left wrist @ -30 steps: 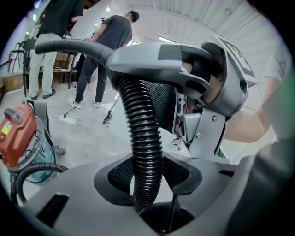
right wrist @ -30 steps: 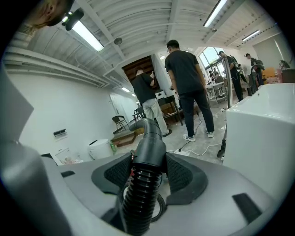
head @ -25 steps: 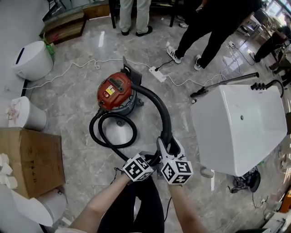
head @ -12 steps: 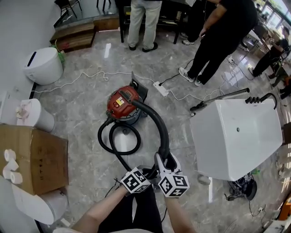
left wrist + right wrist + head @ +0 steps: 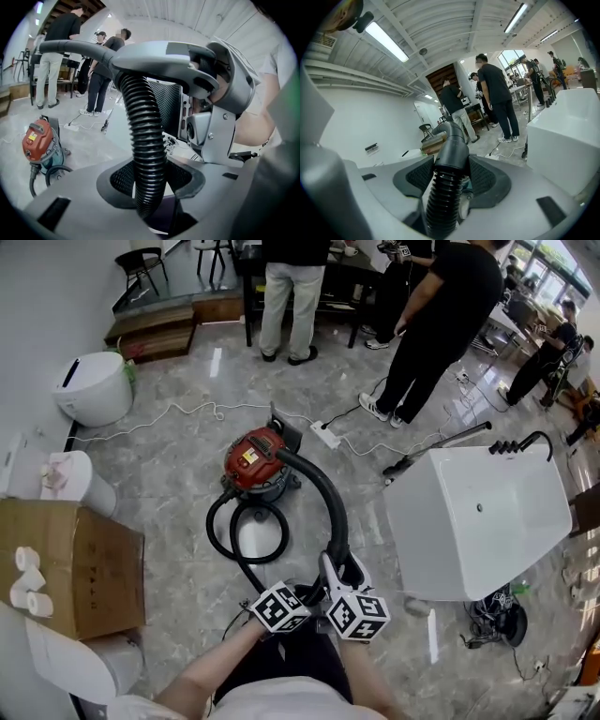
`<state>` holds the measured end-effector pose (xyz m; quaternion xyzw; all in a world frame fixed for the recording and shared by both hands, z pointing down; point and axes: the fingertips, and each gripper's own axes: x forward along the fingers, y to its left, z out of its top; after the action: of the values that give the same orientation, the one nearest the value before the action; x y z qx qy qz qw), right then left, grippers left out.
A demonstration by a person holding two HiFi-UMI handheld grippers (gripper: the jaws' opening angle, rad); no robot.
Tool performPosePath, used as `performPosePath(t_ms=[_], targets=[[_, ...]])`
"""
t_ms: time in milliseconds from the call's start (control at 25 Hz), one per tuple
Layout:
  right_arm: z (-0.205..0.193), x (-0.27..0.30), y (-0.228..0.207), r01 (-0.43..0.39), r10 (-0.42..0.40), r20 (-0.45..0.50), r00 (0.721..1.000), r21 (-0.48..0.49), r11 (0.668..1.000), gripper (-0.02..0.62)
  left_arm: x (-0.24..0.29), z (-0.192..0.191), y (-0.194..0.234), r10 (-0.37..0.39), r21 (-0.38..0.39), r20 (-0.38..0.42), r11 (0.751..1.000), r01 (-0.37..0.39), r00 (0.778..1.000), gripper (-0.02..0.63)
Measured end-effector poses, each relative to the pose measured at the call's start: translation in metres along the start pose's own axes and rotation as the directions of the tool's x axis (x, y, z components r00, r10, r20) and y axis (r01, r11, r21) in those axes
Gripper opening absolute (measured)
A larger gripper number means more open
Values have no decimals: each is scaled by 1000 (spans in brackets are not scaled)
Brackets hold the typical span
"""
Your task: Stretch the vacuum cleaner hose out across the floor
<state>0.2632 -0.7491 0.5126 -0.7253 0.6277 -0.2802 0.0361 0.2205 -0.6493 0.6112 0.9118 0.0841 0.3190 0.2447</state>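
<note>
A red vacuum cleaner (image 5: 251,457) stands on the marble floor, also in the left gripper view (image 5: 36,139). Its black hose (image 5: 330,502) arcs from the body toward me, and a thinner stretch lies in a loop (image 5: 217,526) beside the vacuum. Close in front of me both grippers hold the near end. My left gripper (image 5: 314,594) is shut on the ribbed hose (image 5: 145,154), which runs up between its pads. Just ahead of it, my right gripper (image 5: 339,570) is shut where the smooth cuff (image 5: 452,152) meets the ribbed hose.
A big white tub (image 5: 483,521) with a black tap stands close on the right. A cardboard box (image 5: 70,568) and white bins (image 5: 94,388) line the left wall. A power strip (image 5: 325,435) and its cable lie behind the vacuum. People (image 5: 431,324) stand at the back.
The view has drawn back from the vacuum, which now looks smaller and farther off. Both grippers keep their hold on the hose end. The floor loop looks slightly tighter.
</note>
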Motion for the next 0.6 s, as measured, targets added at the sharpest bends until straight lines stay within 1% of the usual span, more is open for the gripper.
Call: performPosePath(t_ms=[240, 400, 600], targets=[[5, -17, 12, -10, 10, 36, 999, -3, 1000, 242, -10, 1, -14, 2, 13, 48, 1000, -3, 999, 176], [1, -24, 16, -10, 9, 47, 999, 5, 1000, 242, -12, -4, -19, 4, 26, 55, 1000, -6, 998, 176], [4, -21, 26, -29, 28, 66, 997, 8, 1000, 242, -22, -3, -14, 23, 32, 65, 999, -26, 998, 176]])
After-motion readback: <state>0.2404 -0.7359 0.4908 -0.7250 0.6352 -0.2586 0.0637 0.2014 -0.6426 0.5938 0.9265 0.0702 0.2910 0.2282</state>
